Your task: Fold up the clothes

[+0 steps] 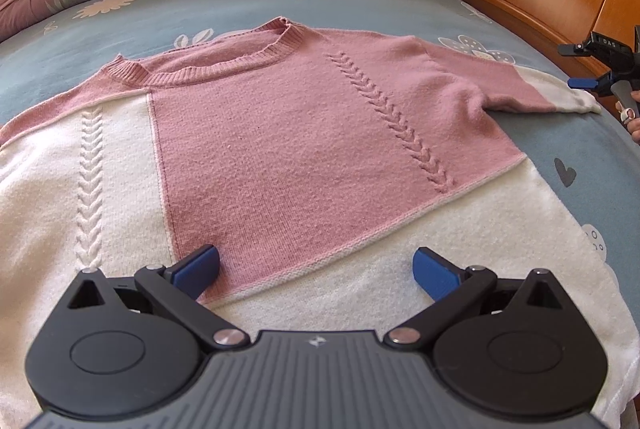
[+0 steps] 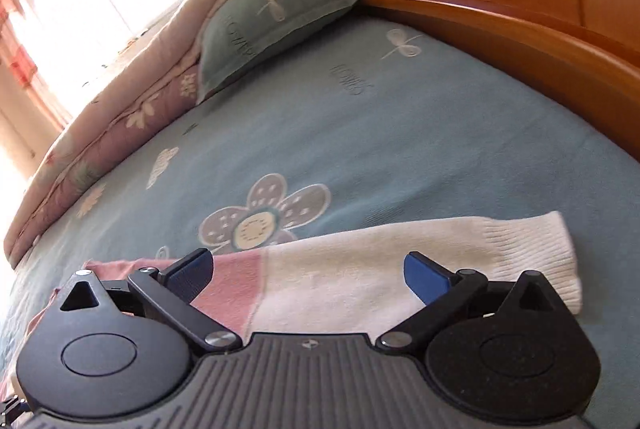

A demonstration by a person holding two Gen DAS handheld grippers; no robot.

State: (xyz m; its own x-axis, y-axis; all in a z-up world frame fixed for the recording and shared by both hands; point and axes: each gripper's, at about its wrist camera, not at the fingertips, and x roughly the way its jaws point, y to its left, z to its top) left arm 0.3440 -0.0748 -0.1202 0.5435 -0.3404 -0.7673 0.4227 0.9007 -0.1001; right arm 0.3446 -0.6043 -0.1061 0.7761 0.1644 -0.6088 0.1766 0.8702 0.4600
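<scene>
The pink-and-cream cable-knit sweater (image 1: 304, 133) lay flat on the blue flowered bedsheet (image 1: 360, 5). Its cream-cuffed sleeve (image 2: 400, 269) ran crosswise just ahead of the right gripper (image 2: 308, 275), jaws wide apart. The left gripper (image 1: 316, 269) hovered gaping over the hem.

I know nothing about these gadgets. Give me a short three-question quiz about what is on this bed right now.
1. True or false: the sweater lies spread flat on the bedsheet.
2. Which part of the sweater is the right gripper nearest? A) collar B) white sleeve cuff C) bottom hem
3. Fill in: the left gripper hovers over the sweater's body with its fingers ____.

Key
1. True.
2. B; the sleeve lies just ahead of its open fingers, not gripped.
3. Open, holding nothing.
</scene>
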